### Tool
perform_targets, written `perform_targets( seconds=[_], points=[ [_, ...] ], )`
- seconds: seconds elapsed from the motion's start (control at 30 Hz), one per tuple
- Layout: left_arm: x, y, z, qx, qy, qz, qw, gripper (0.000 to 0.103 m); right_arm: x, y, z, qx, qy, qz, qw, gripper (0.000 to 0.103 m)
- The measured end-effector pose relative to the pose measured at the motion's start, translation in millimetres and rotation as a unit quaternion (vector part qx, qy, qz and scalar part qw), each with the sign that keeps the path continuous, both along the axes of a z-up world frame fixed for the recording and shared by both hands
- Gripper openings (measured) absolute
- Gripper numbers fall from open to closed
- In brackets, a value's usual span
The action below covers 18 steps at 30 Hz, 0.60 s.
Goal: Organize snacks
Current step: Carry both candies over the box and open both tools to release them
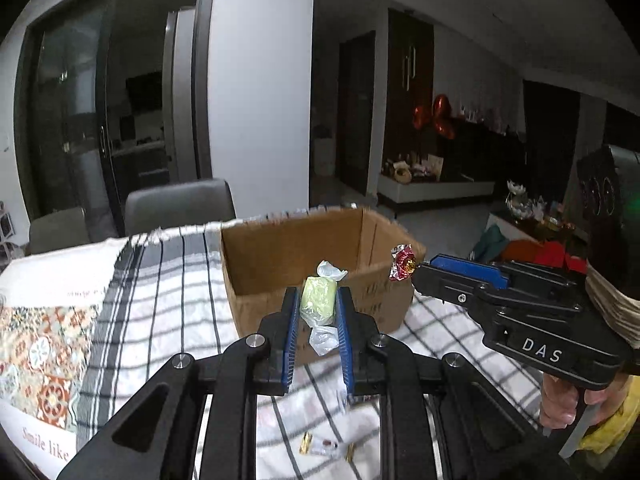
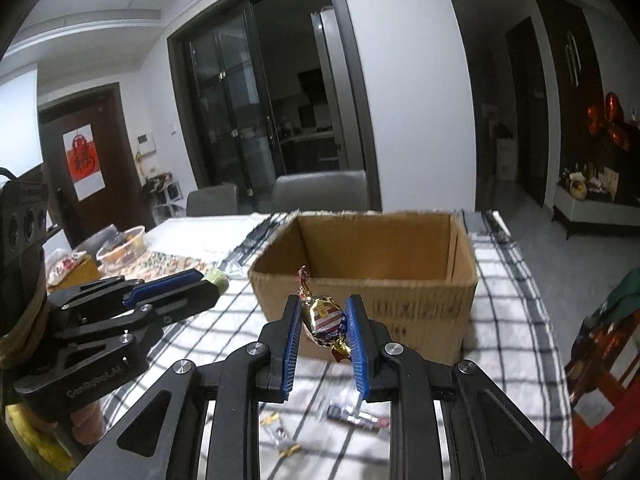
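Checked tablecloth (image 2: 500, 320) under open cardboard box (image 2: 368, 280), interior bottom unseen

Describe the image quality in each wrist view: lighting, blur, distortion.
Left wrist view: dim indoor light, strong fisheye bending with black corners; the green candy between the fingers is sharp, the far room dark. Right wrist view: a ceiling lamp glares at top left; the cardboard box rim and the wrappers on the checked cloth are smeared by motion blur, the gold candy crisper.
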<state>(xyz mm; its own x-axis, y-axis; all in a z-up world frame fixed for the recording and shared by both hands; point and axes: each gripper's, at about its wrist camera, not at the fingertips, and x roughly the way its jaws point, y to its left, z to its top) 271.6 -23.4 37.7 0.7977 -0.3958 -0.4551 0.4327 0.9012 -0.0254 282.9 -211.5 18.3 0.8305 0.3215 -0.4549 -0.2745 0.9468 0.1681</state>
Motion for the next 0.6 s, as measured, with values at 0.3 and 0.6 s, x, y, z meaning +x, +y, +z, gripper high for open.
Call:
perform_targets(
  seconds=[0.3, 0.6],
  points=[
    [23.1, -3.4, 18.8, -0.006, -0.020, 0.008, 0.9997, 0.019, 23.1, -4.1, 23.4, -0.019, -0.026, -0.006, 0.999, 0.024],
    [60.6, -8.7, 21.4, -0.014, -0.011, 0.014, 0.9997, 0.019, 53.6, -12.6, 26.6, -0.020, -0.026, -0.002, 0.999, 0.024]
  ],
)
